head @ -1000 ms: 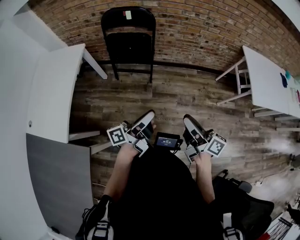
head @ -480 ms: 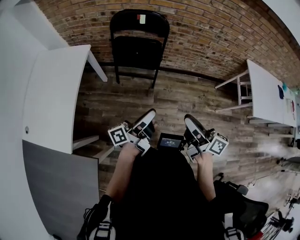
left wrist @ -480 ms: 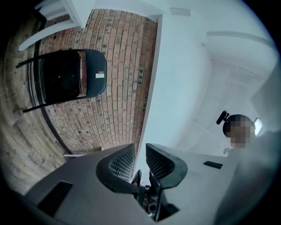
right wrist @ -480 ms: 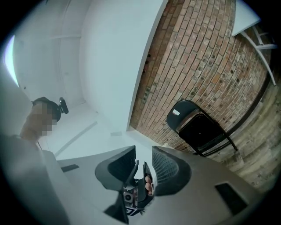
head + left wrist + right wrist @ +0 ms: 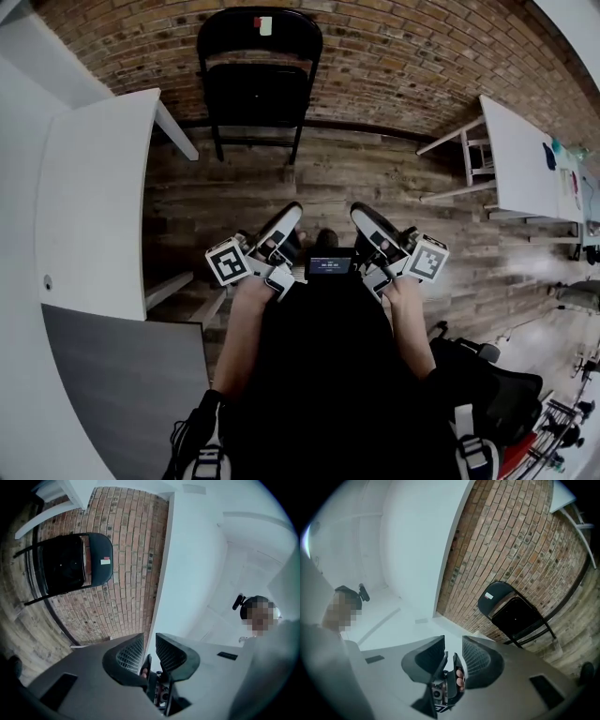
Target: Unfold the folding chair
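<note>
Head view: the black folding chair (image 5: 258, 80) stands folded against the far brick wall (image 5: 403, 66). The left gripper (image 5: 289, 216) and right gripper (image 5: 362, 214) are held near the person's body, well apart from it.

Left gripper view: jaws slightly apart, released, nothing between them.

Right gripper view: the same, empty.

A brick wall (image 5: 403, 56) runs along the far edge of the wooden plank floor (image 5: 375, 187). At the floor's left edge stands a white table (image 5: 94, 206), with a grey panel (image 5: 122, 375) just beside it. Another white table (image 5: 516, 141) stands at the right edge, with a small blue item (image 5: 553, 153) near its outer edge.
</note>
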A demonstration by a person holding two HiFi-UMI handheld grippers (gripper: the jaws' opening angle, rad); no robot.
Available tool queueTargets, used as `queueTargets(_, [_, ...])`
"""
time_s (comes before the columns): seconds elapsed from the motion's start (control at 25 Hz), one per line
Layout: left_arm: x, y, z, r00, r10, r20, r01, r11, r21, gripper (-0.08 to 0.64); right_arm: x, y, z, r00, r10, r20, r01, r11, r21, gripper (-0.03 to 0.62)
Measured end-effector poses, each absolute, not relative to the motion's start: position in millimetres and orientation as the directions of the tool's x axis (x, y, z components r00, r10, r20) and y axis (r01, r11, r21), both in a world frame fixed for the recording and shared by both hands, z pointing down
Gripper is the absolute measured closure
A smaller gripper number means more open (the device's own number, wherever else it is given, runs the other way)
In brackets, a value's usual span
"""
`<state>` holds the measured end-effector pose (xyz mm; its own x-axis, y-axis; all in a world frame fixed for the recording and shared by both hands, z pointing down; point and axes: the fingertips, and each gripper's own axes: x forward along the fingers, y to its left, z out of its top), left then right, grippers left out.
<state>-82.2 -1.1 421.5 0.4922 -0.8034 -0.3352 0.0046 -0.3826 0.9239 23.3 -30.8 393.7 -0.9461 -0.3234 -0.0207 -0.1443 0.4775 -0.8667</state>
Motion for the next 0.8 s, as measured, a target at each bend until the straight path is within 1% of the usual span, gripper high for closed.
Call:
queueTargets(0.2, [-85,-9,427,0.481,-0.815,-0.323,-0.018,-0.378,0.926,0.480,11,-42,398,-0.959,-0.282,-0.017,-0.130,0.494,-0.860,0.494])
queueTargets(0.52, [-105,-35,430,0.440,-0.858,-0.265,-0.092,-0.337,0.937,0.479,-13,-76,398,-0.977,-0.208,-0.054,-0.059,0.501,-0.863,0.494])
queueTargets(0.68, [-110,-71,433,0.424,-0.871,-0.248,-0.105,-0.319,0.942,0.434,-17,-117,407,-0.979,-0.191,-0.067,-0.036,0.491,-0.870,0.494])
queueTargets(0.8, [-109,-100,429,0.424,-0.878,-0.221,-0.142,-0.305,0.942,0.403,-18,-151,405,-0.981,-0.176,-0.084,-0.014,0.492,-0.870,0.494])
